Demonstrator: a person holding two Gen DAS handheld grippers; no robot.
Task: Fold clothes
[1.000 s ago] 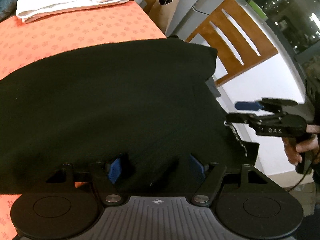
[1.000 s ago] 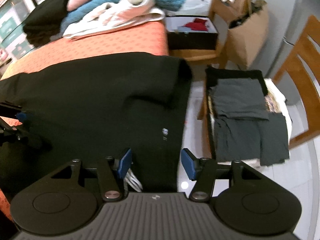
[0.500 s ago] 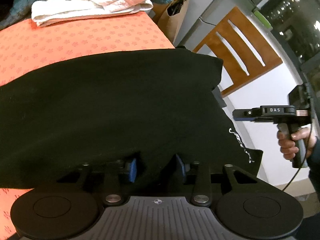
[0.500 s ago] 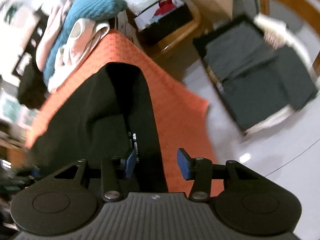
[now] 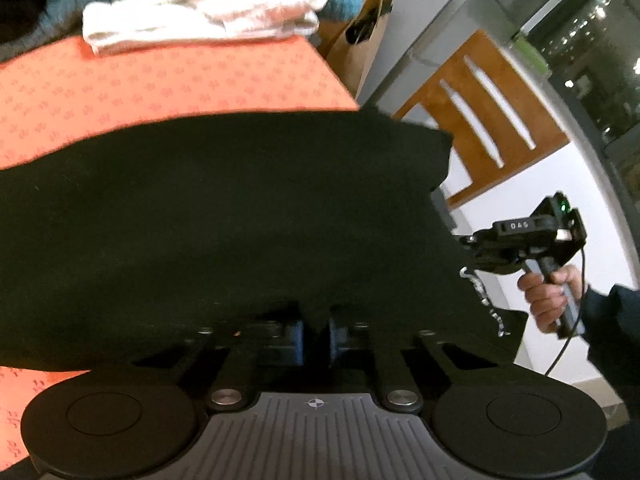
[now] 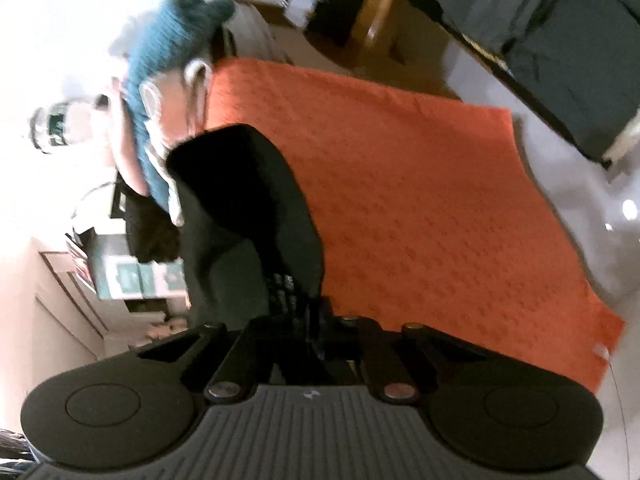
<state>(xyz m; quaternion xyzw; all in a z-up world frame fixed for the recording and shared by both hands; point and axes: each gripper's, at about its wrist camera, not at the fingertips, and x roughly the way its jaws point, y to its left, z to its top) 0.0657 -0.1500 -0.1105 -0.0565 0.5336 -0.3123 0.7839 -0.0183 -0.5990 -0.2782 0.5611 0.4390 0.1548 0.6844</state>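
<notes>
A black garment (image 5: 224, 216) lies spread across the table with the orange cloth (image 5: 168, 88). My left gripper (image 5: 316, 334) is shut on the garment's near edge, with the fabric pinched between the blue pads. My right gripper (image 6: 320, 332) is shut on the garment's right edge (image 6: 256, 216) and holds it above the orange cloth (image 6: 420, 200); this view is tilted and blurred. In the left wrist view the right gripper (image 5: 476, 250) shows at the garment's right edge, with white print on the fabric below it.
A pile of white and teal clothes (image 5: 208, 20) sits at the table's far end. A wooden chair (image 5: 488, 108) and a brown paper bag (image 5: 360, 36) stand beyond the table. Folded grey clothes (image 6: 560, 40) lie on a seat to the right.
Both grippers have closed on the black garment's edges. The right gripper has lifted and rotated with its edge, so more orange cloth shows beneath it.
</notes>
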